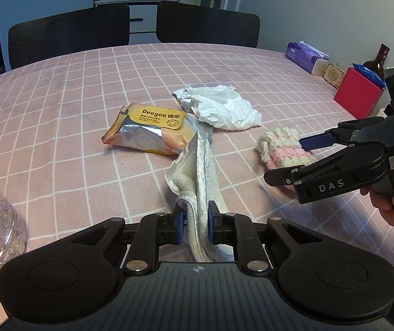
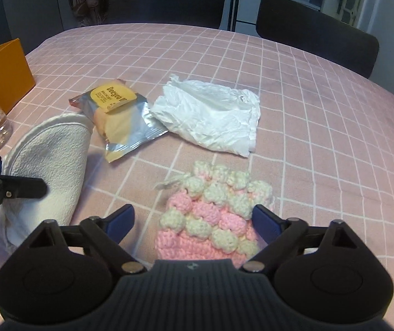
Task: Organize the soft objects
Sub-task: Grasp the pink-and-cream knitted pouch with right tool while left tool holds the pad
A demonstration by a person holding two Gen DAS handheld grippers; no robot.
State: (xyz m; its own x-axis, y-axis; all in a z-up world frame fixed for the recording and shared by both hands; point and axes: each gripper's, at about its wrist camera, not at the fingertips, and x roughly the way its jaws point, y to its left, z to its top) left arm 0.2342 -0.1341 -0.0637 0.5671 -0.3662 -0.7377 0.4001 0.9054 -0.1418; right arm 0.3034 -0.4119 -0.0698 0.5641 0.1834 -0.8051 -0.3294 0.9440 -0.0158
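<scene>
Softness marked everything here: the white folded terry cloth [image 1: 197, 171] hung limp, clamped in the left claw [image 1: 195, 224] near the tabletop's [image 1: 59, 104] front edge. The right claw [image 2: 193, 220] stood wide apart around the pink-and-cream crocheted pouch [image 2: 210, 209], which seemed light and squashy; gripping its middle looked best. Farther away lay a yellow foil wipes packet [image 2: 117, 115] and a crumpled white plastic bag [image 2: 208, 115], neither blocking the way.

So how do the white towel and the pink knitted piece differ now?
The white towel is plain, folded and clamped in the left gripper; the pink knitted piece is bobbled, two-coloured and ungripped, between the open right gripper's fingers. The towel looks larger. Both are soft.
</scene>
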